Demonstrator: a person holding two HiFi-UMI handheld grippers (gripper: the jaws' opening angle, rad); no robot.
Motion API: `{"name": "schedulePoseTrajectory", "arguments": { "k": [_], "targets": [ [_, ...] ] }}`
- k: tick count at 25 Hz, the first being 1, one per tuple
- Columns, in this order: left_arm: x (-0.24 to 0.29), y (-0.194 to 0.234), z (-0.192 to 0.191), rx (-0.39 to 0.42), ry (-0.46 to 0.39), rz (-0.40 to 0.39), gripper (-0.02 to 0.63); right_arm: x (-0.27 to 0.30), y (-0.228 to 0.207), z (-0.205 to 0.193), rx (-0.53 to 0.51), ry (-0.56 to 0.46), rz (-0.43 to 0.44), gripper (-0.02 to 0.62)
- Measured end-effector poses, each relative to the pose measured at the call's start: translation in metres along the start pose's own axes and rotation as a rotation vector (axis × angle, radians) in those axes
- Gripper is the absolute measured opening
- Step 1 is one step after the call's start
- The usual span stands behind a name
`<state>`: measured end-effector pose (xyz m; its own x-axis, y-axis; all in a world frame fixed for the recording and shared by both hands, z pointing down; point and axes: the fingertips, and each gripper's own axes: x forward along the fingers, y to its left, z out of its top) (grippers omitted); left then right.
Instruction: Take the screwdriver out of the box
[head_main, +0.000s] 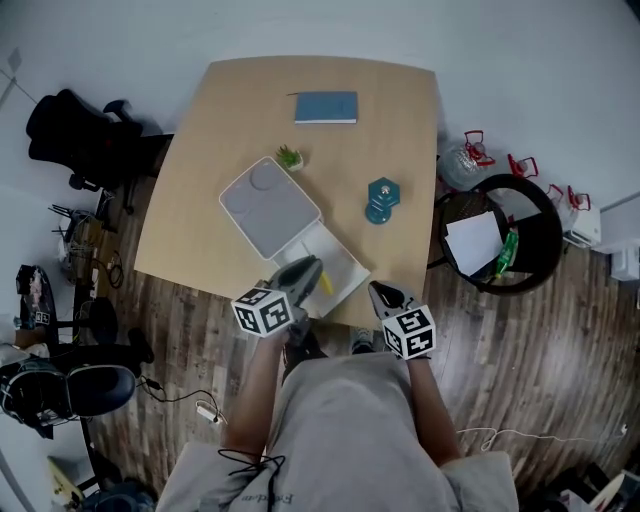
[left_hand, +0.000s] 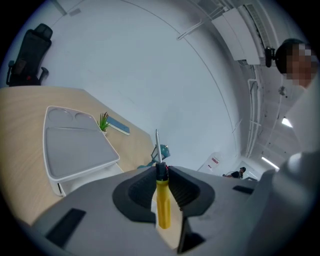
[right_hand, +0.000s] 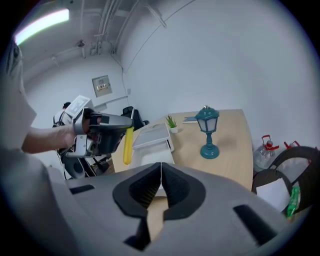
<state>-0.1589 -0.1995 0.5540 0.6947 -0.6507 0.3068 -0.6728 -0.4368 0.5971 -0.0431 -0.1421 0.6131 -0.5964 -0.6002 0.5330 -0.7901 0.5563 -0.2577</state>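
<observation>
My left gripper (head_main: 311, 270) hangs above the table's near edge, shut on a screwdriver (head_main: 326, 284) with a yellow handle. In the left gripper view the screwdriver (left_hand: 162, 200) stands between the jaws, its black collar and metal shaft pointing up past the fingertips. The white box (head_main: 335, 265) lies open just beyond, its grey lid (head_main: 268, 205) folded back. The right gripper view shows the left gripper (right_hand: 102, 132) with the yellow handle (right_hand: 127, 145) hanging below it, over the box (right_hand: 152, 137). My right gripper (head_main: 379, 289) is shut and empty, off the table's near edge to the right of the box.
On the wooden table (head_main: 210, 130) stand a teal lantern (head_main: 382, 200), a small potted plant (head_main: 290, 158) and a blue book (head_main: 326, 107). A black chair with papers (head_main: 490, 240) sits at the table's right, an office chair (head_main: 80, 135) at its left.
</observation>
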Motion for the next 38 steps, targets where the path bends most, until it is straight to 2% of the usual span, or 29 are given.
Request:
{"name": "schedulePoseTrajectory", "arguments": {
  "k": [2, 10, 17, 20, 30, 34, 38],
  "targets": [
    [-0.006, -0.008, 0.001, 0.025, -0.026, 0.012, 0.071, -0.006, -0.003, -0.002, 0.024, -0.011, 0.017, 0.006],
    [-0.030, -0.023, -0.004, 0.086, -0.103, 0.093, 0.071, -0.018, 0.005, -0.008, -0.014, -0.014, 0.078, 0.006],
    [-0.042, -0.036, -0.020, 0.135, -0.119, 0.147, 0.071, -0.025, -0.003, -0.004, 0.124, -0.083, 0.140, 0.006],
    [-0.048, -0.038, -0.022, 0.169, -0.126, 0.176, 0.071, -0.024, 0.000, 0.000, 0.099, -0.097, 0.150, 0.005],
    [-0.054, -0.042, -0.032, 0.171, -0.174, 0.217, 0.071, -0.022, 0.014, 0.007, -0.001, -0.106, 0.200, 0.005],
    [-0.057, -0.043, -0.029, 0.164, -0.207, 0.209, 0.071, -0.024, 0.020, 0.020, 0.005, -0.164, 0.236, 0.003],
    [-0.059, -0.041, -0.027, 0.179, -0.206, 0.225, 0.071, -0.018, 0.022, 0.024, -0.014, -0.148, 0.233, 0.003]
  ]
}}
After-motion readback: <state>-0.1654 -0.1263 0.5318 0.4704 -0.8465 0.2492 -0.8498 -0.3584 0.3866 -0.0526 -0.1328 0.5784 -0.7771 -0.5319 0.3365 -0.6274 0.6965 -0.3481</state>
